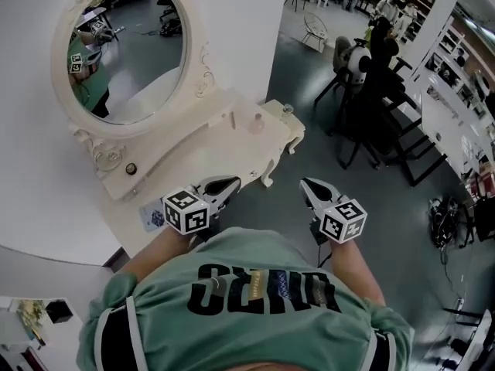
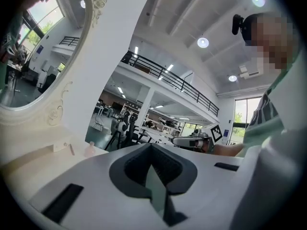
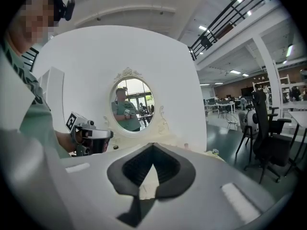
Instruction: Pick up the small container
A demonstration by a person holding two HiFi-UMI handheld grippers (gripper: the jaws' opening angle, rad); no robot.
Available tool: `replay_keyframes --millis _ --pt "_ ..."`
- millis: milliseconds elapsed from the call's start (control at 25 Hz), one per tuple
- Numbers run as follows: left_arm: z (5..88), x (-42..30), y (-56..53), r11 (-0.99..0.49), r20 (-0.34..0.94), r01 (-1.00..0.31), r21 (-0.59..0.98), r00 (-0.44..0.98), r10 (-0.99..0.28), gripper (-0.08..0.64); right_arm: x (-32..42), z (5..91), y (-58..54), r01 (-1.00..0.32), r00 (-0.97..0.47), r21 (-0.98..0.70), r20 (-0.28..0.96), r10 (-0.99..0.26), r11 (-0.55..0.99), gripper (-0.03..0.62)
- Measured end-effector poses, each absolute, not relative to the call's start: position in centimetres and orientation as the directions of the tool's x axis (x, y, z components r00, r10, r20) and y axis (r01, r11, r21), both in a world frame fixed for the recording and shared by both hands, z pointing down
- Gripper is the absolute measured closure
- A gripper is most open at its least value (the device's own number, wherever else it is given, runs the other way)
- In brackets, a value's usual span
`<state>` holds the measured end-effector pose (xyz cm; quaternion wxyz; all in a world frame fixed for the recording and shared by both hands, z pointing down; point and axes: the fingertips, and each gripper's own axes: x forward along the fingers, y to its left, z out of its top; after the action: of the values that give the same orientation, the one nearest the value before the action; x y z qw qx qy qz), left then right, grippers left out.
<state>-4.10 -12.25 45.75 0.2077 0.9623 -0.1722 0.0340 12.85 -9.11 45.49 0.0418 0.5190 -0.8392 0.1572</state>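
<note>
The left gripper (image 1: 227, 182) is closed; its dark pads meet at the tips with nothing between them, and it touches nothing. It points out over the front edge of the cream vanity table (image 1: 197, 149). The right gripper (image 1: 307, 182) sits at 3 o'clock of the left one, near it; its jaws too are drawn together to a point and grip nothing. It hangs just off the table's front, over the grey floor (image 1: 309, 91). The small container (image 1: 255, 122), a pinkish bottle, stands upright on the tabletop. In the head view it lies at about 1 o'clock from the left gripper's tips and 11 o'clock from the right gripper's tips, apart from both. In the left gripper view it shows at 10 o'clock of the closed jaws, beyond them. An oval mirror (image 1: 128, 49) rises behind the table, at 11 o'clock of the left gripper; it reflects the person and a marker cube.
</note>
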Motion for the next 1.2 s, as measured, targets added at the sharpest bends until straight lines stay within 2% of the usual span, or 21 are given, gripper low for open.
replay_keyframes --millis 160,320,440,760,1000,1200 --pt "42.8 -4.0 -13.0 -0.88 0.136 -0.306 0.363 0.952 -0.275 0.557 12.3 41.7 -10.3 -0.892 -0.439 -0.217 0.21 -0.874 0.396 0.584" --pt "41.9 -7.2 -7.6 -0.867 0.14 -0.33 0.374 0.944 -0.299 0.557 8.5 40.2 -5.8 -0.874 -0.478 -0.218 0.224 -0.849 0.434 0.584" --pt "42.4 -8.9 -7.9 -0.861 0.16 -0.341 0.377 0.94 -0.302 0.557 6.8 40.1 -6.5 -0.865 -0.493 -0.232 0.239 -0.836 0.444 0.584" --pt "49.9 -3.1 -14.4 -0.831 0.212 -0.391 0.396 0.919 -0.332 0.557 13.7 46.8 -12.8 -0.85 -0.517 -0.264 0.244 -0.821 0.457 0.584" --pt "49.8 -0.9 -16.3 -0.755 0.208 -0.499 0.425 0.866 -0.455 0.557 16.4 48.2 -15.5 -0.788 -0.61 -0.261 0.212 -0.763 0.557 0.584" --pt "48.7 0.8 -17.2 -0.744 0.21 -0.556 0.37 0.831 -0.515 0.557 19.2 48.9 -19.0 -0.769 -0.629 -0.291 0.189 -0.754 0.569 0.584"
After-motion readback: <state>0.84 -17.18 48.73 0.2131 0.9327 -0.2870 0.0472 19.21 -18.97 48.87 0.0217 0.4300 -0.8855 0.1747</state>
